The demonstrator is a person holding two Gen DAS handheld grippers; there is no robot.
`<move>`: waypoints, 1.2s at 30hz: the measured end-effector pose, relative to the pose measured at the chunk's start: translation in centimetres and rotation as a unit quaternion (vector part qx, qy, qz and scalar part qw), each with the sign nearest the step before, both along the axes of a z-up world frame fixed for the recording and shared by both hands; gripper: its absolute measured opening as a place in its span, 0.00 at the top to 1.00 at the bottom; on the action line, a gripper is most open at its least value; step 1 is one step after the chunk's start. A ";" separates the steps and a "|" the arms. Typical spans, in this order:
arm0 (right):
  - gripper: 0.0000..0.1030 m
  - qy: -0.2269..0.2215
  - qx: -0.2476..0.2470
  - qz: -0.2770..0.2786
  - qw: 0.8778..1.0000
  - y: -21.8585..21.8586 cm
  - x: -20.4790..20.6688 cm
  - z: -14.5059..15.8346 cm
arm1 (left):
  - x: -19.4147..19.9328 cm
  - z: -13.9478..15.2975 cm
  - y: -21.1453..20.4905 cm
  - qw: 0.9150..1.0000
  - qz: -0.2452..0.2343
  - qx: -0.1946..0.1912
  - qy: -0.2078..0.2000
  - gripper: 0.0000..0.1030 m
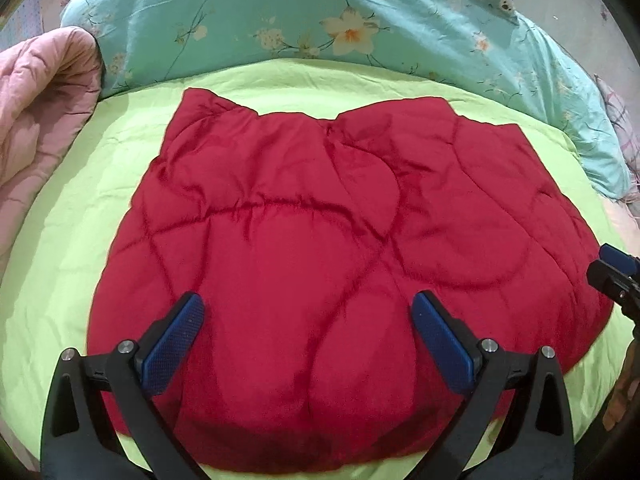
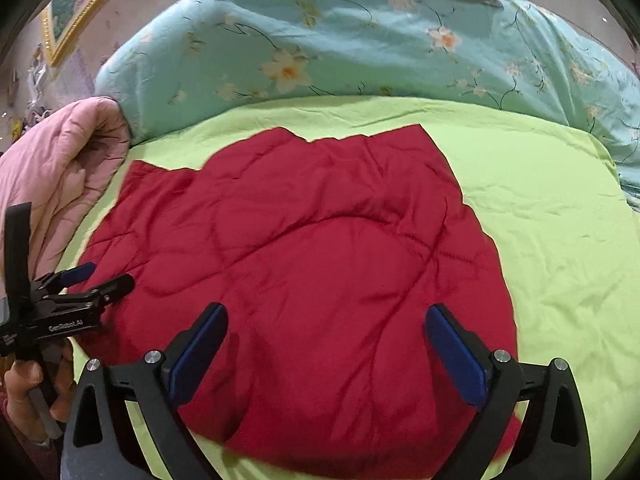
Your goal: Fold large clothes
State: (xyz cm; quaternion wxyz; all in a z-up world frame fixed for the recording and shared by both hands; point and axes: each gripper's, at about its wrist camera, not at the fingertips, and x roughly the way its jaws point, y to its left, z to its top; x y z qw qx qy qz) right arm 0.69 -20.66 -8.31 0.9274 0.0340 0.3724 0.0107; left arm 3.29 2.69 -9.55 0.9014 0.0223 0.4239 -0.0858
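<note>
Fingers [image 1: 444, 344] of both grippers gape empty above the red quilted garment's [image 1: 320, 240] near hem; it lies as a flat rectangle, so match edges on any fold.

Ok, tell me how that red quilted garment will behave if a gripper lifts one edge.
The red quilted garment would probably drape and sag, not hold shape: it lies soft and creased on the green sheet. Its puffy stitched panels suggest light padding. The smooth fabric may slip between open fingers.

Your left gripper [image 1: 308, 344] hovers with its 2 fingers spread wide over the near half of the red quilted garment [image 1: 340, 240]. That garment lies flat on the green sheet [image 1: 100, 184], and beyond its far edge sits the floral turquoise duvet [image 1: 280, 20].
</note>
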 end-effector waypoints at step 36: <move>0.00 -0.013 -0.013 0.023 1.000 3.2 -16.3 -0.1 | -16.5 4.0 -1.6 0.998 -0.011 0.030 -0.051 0.00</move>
